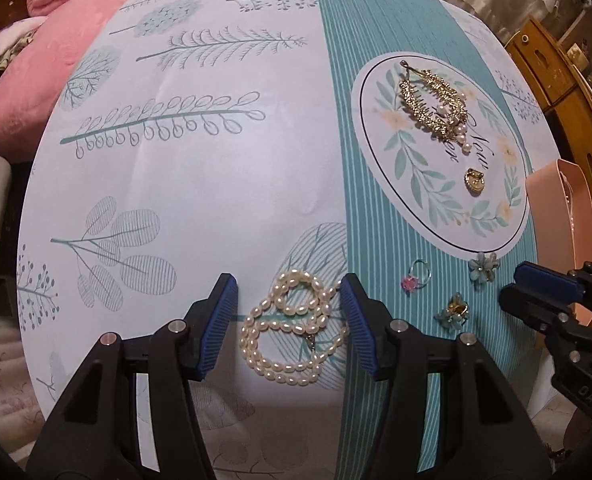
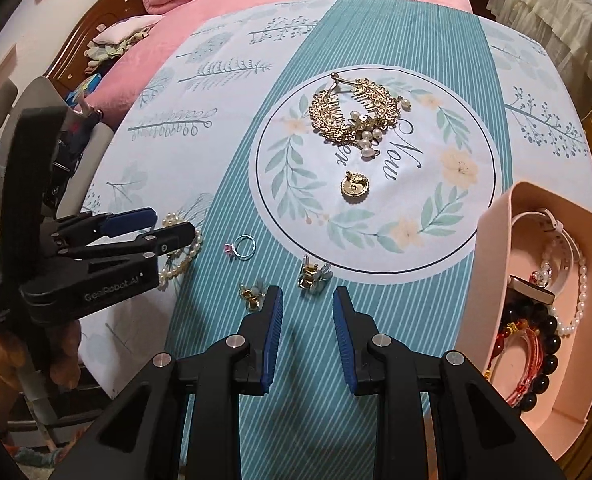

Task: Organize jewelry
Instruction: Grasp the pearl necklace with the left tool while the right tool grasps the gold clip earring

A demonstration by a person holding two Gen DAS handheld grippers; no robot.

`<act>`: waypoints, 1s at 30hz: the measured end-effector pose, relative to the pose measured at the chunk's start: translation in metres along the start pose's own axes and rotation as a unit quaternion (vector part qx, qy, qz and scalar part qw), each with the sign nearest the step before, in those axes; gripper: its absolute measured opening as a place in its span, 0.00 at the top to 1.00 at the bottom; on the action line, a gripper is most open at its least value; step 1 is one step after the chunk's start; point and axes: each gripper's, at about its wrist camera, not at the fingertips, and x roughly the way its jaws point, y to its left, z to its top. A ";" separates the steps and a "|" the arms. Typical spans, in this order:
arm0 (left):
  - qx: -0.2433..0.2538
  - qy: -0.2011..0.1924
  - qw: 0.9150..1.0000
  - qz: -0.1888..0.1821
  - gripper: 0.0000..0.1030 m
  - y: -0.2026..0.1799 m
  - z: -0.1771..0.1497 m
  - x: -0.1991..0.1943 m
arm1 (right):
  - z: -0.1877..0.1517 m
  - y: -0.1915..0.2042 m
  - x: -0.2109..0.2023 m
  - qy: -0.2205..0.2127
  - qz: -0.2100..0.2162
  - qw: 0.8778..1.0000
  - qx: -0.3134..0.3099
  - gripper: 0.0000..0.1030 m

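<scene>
Where left tongs gape: pearl necklace.

The pink box is chopped off by the right edge in the left wrist view, so no idea what's in it from there. In the right wrist view the left gripper sits over most of the pearl necklace; only a few beads poke out. The script on the tablecloth is partly buried under the gold hair comb, and I can only read "Nou". The little ring has a pink stone, too small to make out more.
</scene>
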 end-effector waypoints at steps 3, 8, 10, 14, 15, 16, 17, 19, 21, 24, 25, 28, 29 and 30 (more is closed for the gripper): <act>0.010 0.004 1.000 0.014 0.51 -0.003 0.000 0.001 | 0.000 -0.002 0.007 0.005 -0.003 1.000 0.005 0.75; 0.010 0.003 1.000 0.015 0.55 -0.001 -0.002 -0.001 | -0.002 -0.003 0.013 0.005 -0.002 1.000 0.009 0.75; -0.002 0.005 1.000 0.013 0.55 0.004 -0.001 -0.001 | -0.003 -0.003 0.014 0.004 -0.004 1.000 0.007 0.75; 0.001 0.001 1.000 0.020 0.55 0.007 -0.002 -0.003 | -0.002 -0.001 0.016 0.002 -0.007 1.000 0.005 0.75; 0.003 0.000 1.000 0.024 0.55 0.007 -0.002 -0.003 | -0.002 -0.001 0.018 0.003 -0.008 1.000 0.004 0.75; 0.003 0.000 1.000 0.027 0.55 0.007 -0.002 -0.003 | -0.001 0.000 0.019 0.004 -0.009 1.000 0.004 0.75; 0.003 0.000 1.000 0.028 0.55 0.007 -0.002 -0.003 | -0.001 0.000 0.020 0.005 -0.010 1.000 0.004 0.75; 0.005 -0.001 1.000 0.031 0.55 0.007 -0.002 -0.004 | -0.001 0.000 0.023 0.008 -0.011 1.000 0.005 0.75; 0.008 -0.001 0.999 0.031 0.55 0.007 -0.002 -0.004 | -0.001 0.001 0.025 0.005 -0.013 1.000 0.001 0.75; 0.015 0.004 1.000 0.026 0.54 0.008 -0.002 -0.001 | -0.001 0.002 0.026 -0.002 -0.014 1.000 -0.003 0.75; 0.017 0.008 0.999 0.027 0.53 0.008 -0.003 0.002 | 0.000 0.002 0.026 -0.006 -0.015 1.000 -0.003 0.75; 0.014 0.007 1.000 0.020 0.51 0.012 0.000 0.003 | -0.001 0.004 0.027 -0.014 -0.033 0.999 -0.015 0.87; 0.013 0.007 1.000 0.019 0.51 0.013 0.001 0.003 | -0.001 0.005 0.027 -0.016 -0.035 0.999 -0.021 0.87; 0.015 0.007 1.000 0.019 0.51 0.013 0.002 0.003 | -0.002 0.005 0.027 -0.018 -0.036 0.999 -0.025 0.87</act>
